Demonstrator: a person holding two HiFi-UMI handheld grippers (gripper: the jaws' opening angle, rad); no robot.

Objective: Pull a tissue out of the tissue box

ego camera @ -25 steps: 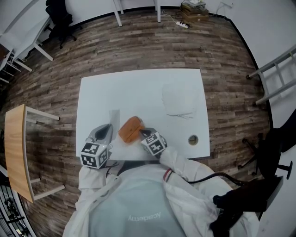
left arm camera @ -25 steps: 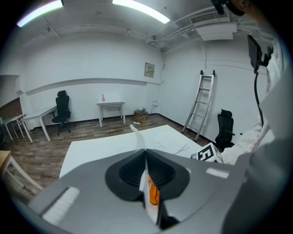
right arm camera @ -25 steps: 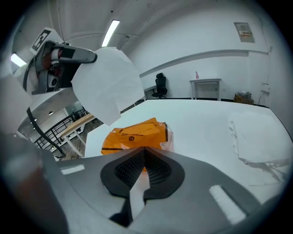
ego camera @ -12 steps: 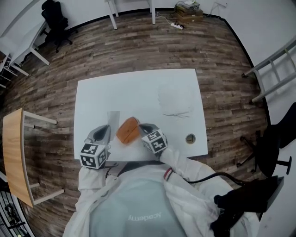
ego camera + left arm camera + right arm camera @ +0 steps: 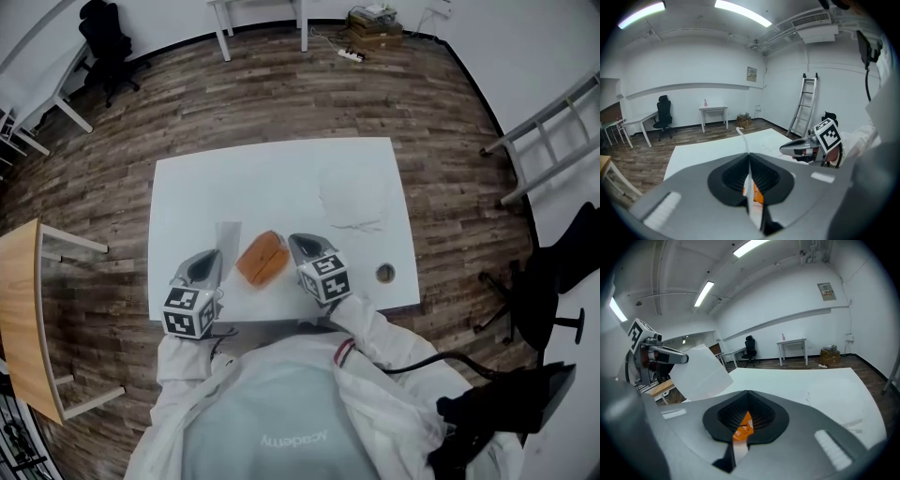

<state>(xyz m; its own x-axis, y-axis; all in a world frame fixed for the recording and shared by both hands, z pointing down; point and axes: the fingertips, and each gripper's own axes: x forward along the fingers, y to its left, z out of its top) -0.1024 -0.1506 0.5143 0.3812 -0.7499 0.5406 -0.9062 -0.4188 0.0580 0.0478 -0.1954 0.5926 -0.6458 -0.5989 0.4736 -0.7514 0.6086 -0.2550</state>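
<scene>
The orange tissue box (image 5: 262, 258) lies on the white table (image 5: 281, 178), near the edge closest to the person, between the two grippers. The left gripper (image 5: 211, 259) is just to the box's left and the right gripper (image 5: 300, 246) just to its right; whether the right one touches the box cannot be told.

A pulled white tissue (image 5: 228, 236) stands up from the tip of the left gripper, clear of the box. In the left gripper view the jaws are pressed together on this sheet, which runs edge-on between them and rises past their tips (image 5: 743, 140). The box shows as an orange patch (image 5: 757, 193) low in the gap behind the tips. From the right gripper view, the tissue hangs as a broad flat sheet (image 5: 701, 372) under the left gripper (image 5: 670, 356).

The right gripper's jaws (image 5: 748, 392) meet at their tips with nothing seen caught there; the box (image 5: 743, 426) shows through the opening below them.

Beyond the right gripper, farther out on the table, another white tissue (image 5: 352, 197) lies flat. A round cable hole (image 5: 384, 274) sits to the right gripper's right, near the table's corner.

Off the table, a ladder (image 5: 544, 150) leans at the right and a wooden side table (image 5: 19, 319) stands to the left.
</scene>
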